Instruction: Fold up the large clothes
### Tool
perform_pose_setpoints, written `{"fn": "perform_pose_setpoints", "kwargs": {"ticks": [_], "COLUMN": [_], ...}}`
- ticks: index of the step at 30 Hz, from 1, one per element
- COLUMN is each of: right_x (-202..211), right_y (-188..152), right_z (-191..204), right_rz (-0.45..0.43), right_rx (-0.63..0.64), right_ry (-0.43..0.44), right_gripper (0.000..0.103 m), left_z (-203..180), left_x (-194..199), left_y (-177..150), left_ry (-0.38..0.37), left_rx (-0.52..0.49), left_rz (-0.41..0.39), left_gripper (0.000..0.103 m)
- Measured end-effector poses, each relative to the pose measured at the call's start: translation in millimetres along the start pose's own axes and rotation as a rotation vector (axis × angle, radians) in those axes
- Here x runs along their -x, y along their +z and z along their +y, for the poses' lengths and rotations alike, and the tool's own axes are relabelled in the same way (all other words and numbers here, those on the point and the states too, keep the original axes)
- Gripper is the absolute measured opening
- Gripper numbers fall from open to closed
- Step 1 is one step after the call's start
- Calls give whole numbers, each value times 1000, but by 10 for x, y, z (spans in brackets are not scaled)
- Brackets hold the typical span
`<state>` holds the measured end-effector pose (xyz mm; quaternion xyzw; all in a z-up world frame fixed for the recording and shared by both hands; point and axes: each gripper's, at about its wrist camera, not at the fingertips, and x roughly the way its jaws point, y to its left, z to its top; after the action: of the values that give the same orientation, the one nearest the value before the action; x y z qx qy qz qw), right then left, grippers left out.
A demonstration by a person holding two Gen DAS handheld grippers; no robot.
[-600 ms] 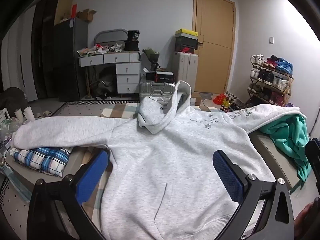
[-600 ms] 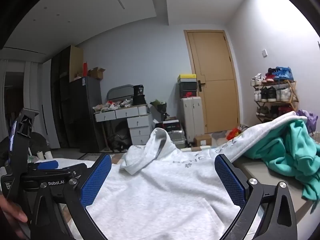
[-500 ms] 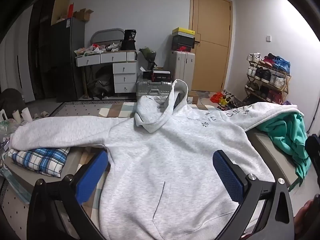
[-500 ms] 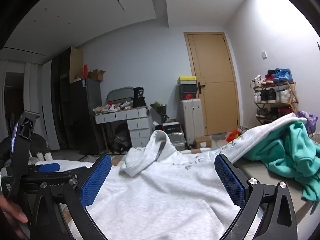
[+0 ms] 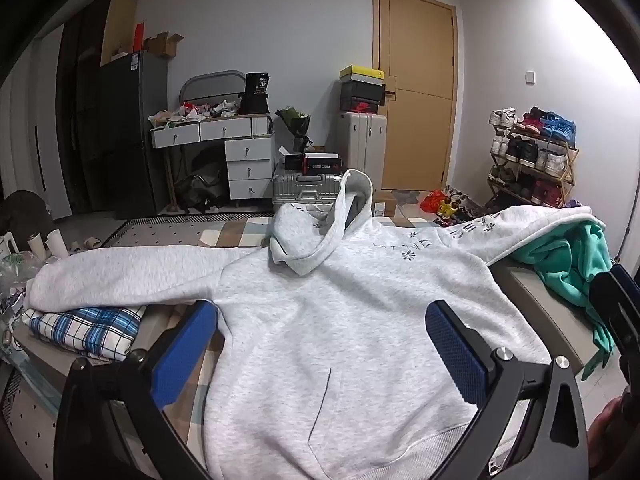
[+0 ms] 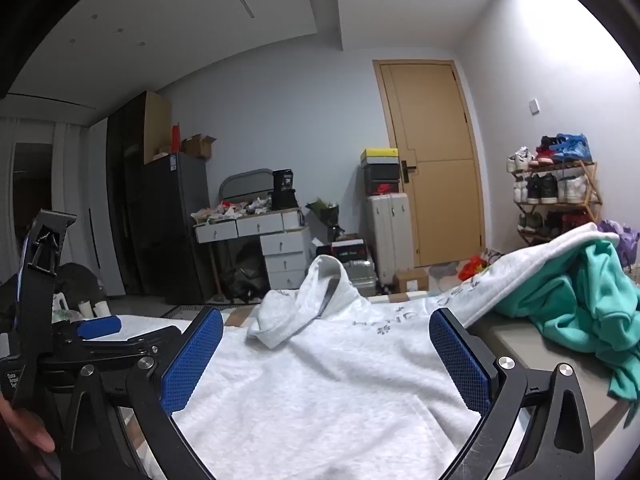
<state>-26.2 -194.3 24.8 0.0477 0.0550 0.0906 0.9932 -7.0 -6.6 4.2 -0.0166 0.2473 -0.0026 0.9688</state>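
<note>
A light grey hoodie [image 5: 328,328] lies spread front-up on a low table, sleeves out to both sides, hood [image 5: 320,232] flopped up at the far end. My left gripper [image 5: 320,344] hovers open above its lower body with nothing between the blue pads. In the right wrist view the same hoodie [image 6: 320,380] fills the foreground, and my right gripper [image 6: 326,344] is open over it, held nearly level. The left gripper [image 6: 100,344] shows at that view's left edge, held by a hand [image 6: 24,432].
A folded blue plaid cloth [image 5: 88,326] lies under the hoodie's left sleeve. A teal garment [image 5: 572,268] is heaped at the table's right end under the right sleeve. Beyond stand a silver suitcase [image 5: 304,192], a drawer desk [image 5: 224,152], a shoe rack [image 5: 532,160] and a door [image 5: 416,96].
The left wrist view has tipped slightly downward, so the hoodie sits a little lower and closer. The right wrist view is almost unchanged. Both grippers stay open.
</note>
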Motion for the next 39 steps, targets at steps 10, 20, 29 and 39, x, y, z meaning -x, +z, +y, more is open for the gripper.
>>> {"fn": "perform_pose_setpoints", "kwargs": {"ticks": [10, 20, 29, 39], "right_x": [8, 0, -1, -15], "right_y": [-10, -28, -37, -55], "right_z": [17, 4, 1, -17], "right_rz": [-7, 3, 6, 9], "right_rx": [6, -4, -4, -12], "right_ry": [4, 6, 6, 8], "right_gripper": [103, 103, 103, 103], "left_z": [24, 47, 32, -5], "left_x": [26, 13, -15, 4], "left_y": [-33, -50, -55, -64], "left_ry": [4, -9, -22, -22], "left_rx": [9, 16, 16, 1], "left_rz": [-11, 8, 21, 11], "left_gripper": [102, 102, 102, 102]}}
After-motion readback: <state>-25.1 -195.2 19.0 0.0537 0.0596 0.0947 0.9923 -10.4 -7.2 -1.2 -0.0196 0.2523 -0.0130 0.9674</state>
